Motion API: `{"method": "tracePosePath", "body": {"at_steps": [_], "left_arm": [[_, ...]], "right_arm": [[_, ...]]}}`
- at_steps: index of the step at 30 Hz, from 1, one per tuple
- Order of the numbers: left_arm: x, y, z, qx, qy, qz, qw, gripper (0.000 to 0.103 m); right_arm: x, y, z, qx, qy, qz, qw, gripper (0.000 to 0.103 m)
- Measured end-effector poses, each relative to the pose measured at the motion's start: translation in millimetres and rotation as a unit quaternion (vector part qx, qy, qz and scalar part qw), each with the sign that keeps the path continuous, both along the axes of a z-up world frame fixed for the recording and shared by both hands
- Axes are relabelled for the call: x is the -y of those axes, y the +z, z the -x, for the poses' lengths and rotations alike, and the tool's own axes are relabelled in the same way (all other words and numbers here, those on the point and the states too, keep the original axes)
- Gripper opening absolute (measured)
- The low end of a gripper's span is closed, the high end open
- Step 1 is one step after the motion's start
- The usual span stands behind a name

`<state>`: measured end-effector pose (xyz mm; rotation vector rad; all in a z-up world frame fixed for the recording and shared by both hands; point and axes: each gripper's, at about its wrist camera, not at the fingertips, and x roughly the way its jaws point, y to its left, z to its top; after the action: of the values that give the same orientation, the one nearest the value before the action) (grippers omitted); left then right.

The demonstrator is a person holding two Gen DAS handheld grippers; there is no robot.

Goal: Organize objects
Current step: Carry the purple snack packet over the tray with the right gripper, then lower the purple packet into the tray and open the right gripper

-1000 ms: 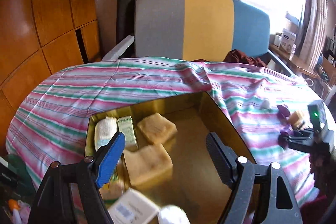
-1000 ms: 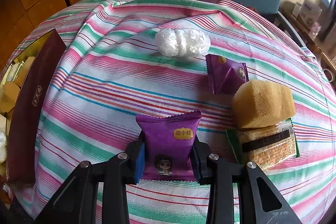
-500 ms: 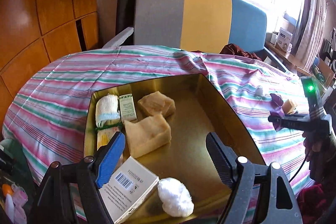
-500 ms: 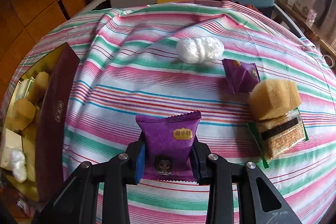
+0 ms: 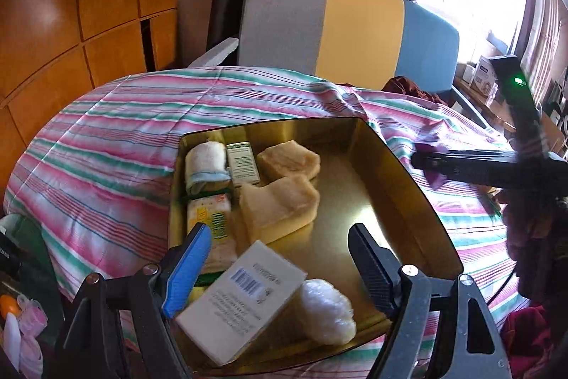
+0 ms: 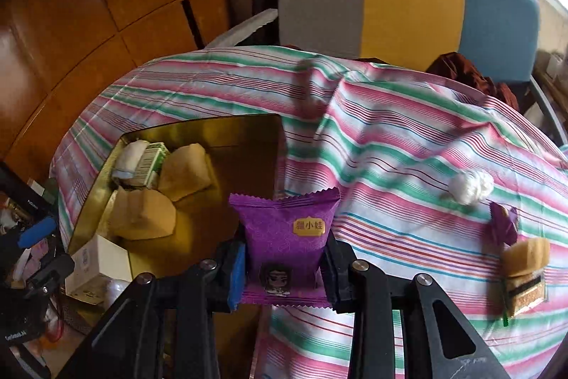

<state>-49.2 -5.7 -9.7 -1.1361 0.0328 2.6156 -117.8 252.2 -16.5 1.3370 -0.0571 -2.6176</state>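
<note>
My right tongs [image 6: 284, 267] pinch the purple packet [image 6: 285, 237], now swung from the open cloth to just right of the gold tin [image 6: 248, 130]; drop looks imminent; left tongs [image 5: 280, 258] spread, empty, over the tin [image 5: 401, 166].

The purple packet [image 6: 286, 247] hides the gold box's [image 6: 277, 144] near right rim.

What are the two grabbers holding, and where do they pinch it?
The right gripper pinches the purple snack packet by its lower side edges. The left gripper is open and holds nothing, above the gold tray.
</note>
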Motion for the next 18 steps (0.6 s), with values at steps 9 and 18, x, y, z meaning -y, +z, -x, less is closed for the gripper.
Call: {"method": "tracePosePath", "body": {"at_steps": [9,18], "left_arm": [[39,-13,1,0.03,0.031,-0.034,0.9985,0.081],[43,-20,3,0.042,0.032,-0.046,0.9975,0.081]], "right_arm": [[68,-25,60,0.033,0.02,-0.03,0.999,0.036],[87,-57,111,0.066,0.01,-0.015,0.998,0.055]]}}
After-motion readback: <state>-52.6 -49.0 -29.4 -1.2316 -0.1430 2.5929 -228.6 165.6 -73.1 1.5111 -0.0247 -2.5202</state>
